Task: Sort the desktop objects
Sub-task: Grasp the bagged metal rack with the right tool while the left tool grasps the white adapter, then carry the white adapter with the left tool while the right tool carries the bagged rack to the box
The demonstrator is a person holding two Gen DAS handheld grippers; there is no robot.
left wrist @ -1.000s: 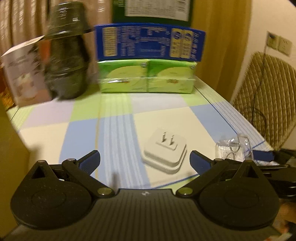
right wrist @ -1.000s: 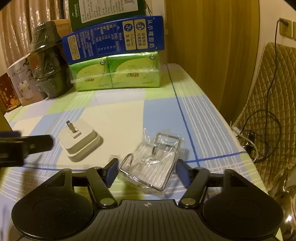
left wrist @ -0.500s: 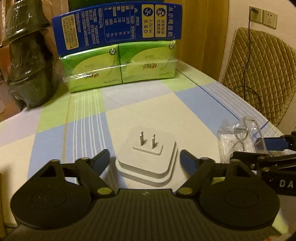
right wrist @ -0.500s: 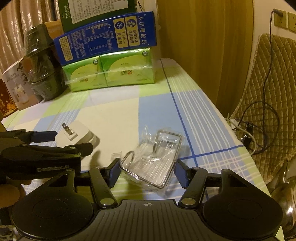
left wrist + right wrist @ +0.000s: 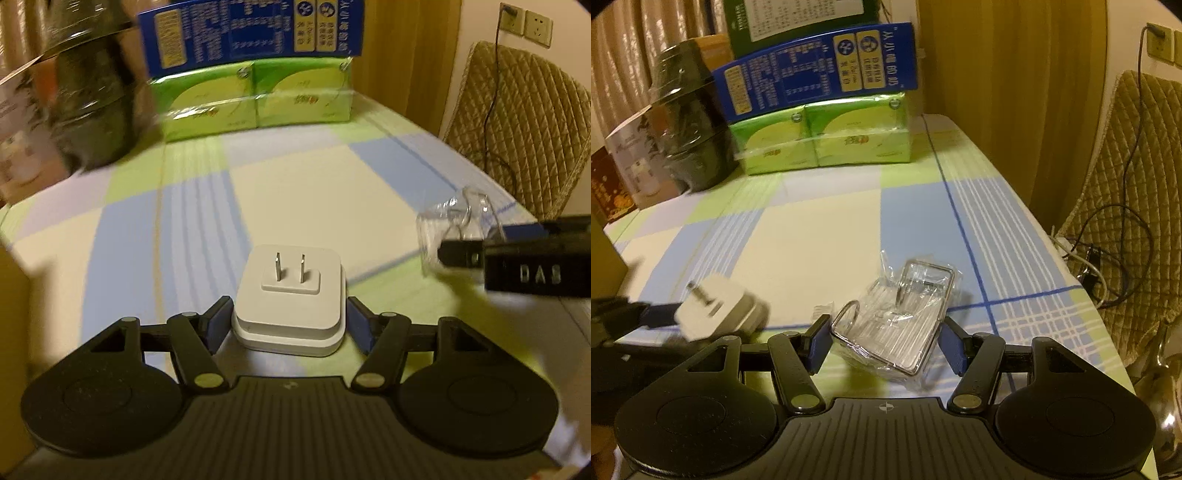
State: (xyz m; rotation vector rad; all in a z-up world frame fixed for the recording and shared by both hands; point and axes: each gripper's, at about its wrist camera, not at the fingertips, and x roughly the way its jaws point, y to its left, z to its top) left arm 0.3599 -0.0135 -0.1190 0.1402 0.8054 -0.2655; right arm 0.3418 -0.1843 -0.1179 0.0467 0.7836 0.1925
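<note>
— Left wrist view: the left gripper is closing on the white plug adapter, pads touching both its sides low on the tablecloth. Is it squeezing evenly?

— Seemingly; meanwhile the right gripper is straddling the bagged wire rack, fingers apart. It should be centring before pinching.

The left gripper has its blue pads against both sides of a white plug adapter — prongs up — near the front edge of the checked tablecloth. The right gripper reaches in at the right edge, touching a clear plastic packet. Green tissue packs and a blue carton line the far edge.
</note>
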